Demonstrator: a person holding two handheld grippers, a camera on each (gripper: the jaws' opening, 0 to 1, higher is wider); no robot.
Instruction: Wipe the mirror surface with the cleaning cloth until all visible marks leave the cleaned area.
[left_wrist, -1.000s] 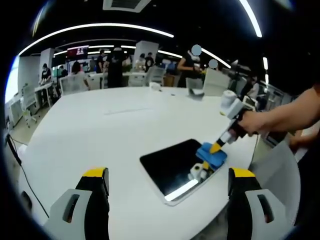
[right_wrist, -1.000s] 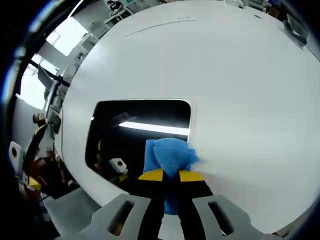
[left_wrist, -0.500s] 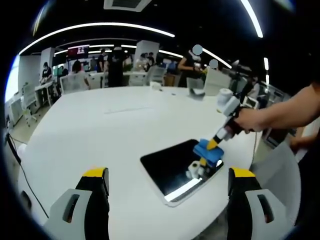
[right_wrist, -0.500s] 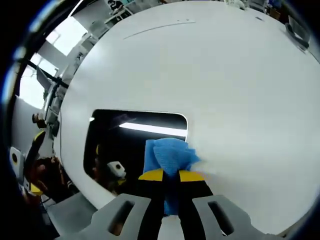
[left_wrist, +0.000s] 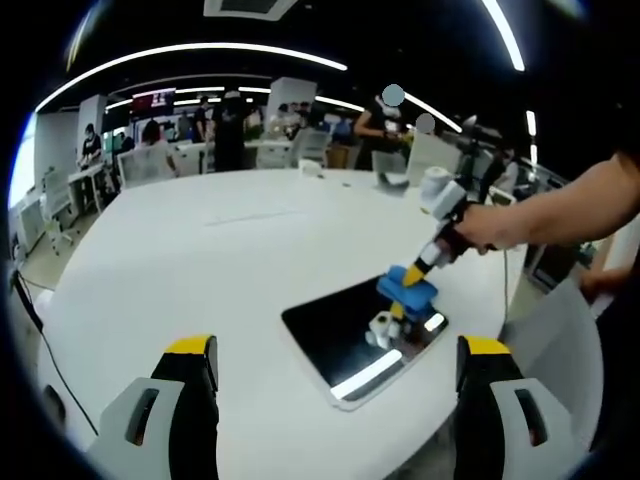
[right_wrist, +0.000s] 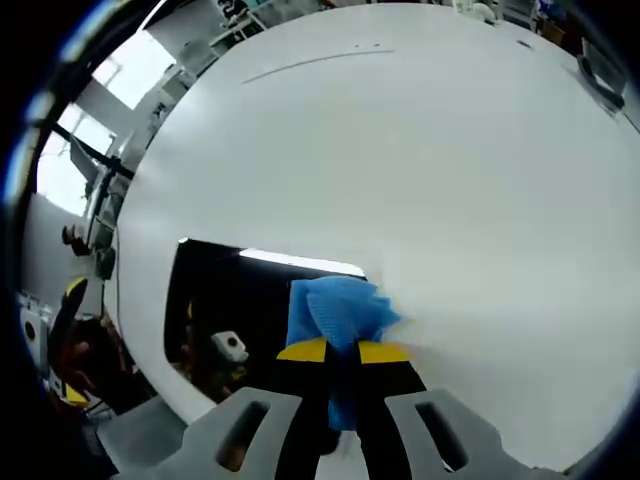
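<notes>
In the left gripper view, the left claw (left_wrist: 335, 365) is held spread wide over the white counter (left_wrist: 200, 270), nothing being pinched between its yellow-tipped jaws, and the dark mirror (left_wrist: 350, 330) is seen lying flat toward 5 o'clock of the counter, near its edge. At the mirror's 2 o'clock corner the blue cleaning cloth (left_wrist: 406, 290) is pressed down by the right claw (left_wrist: 418, 275), which is gripped by a person's hand (left_wrist: 480, 228) coming in from 3 o'clock. In the right gripper view, the cleaning cloth (right_wrist: 335, 312) is pinched between the pressed-together jaws of the right claw (right_wrist: 341, 352), resting at the 3 o'clock edge of the mirror (right_wrist: 235, 310), with the bare counter (right_wrist: 450, 180) spread from 12 to 4 o'clock.
</notes>
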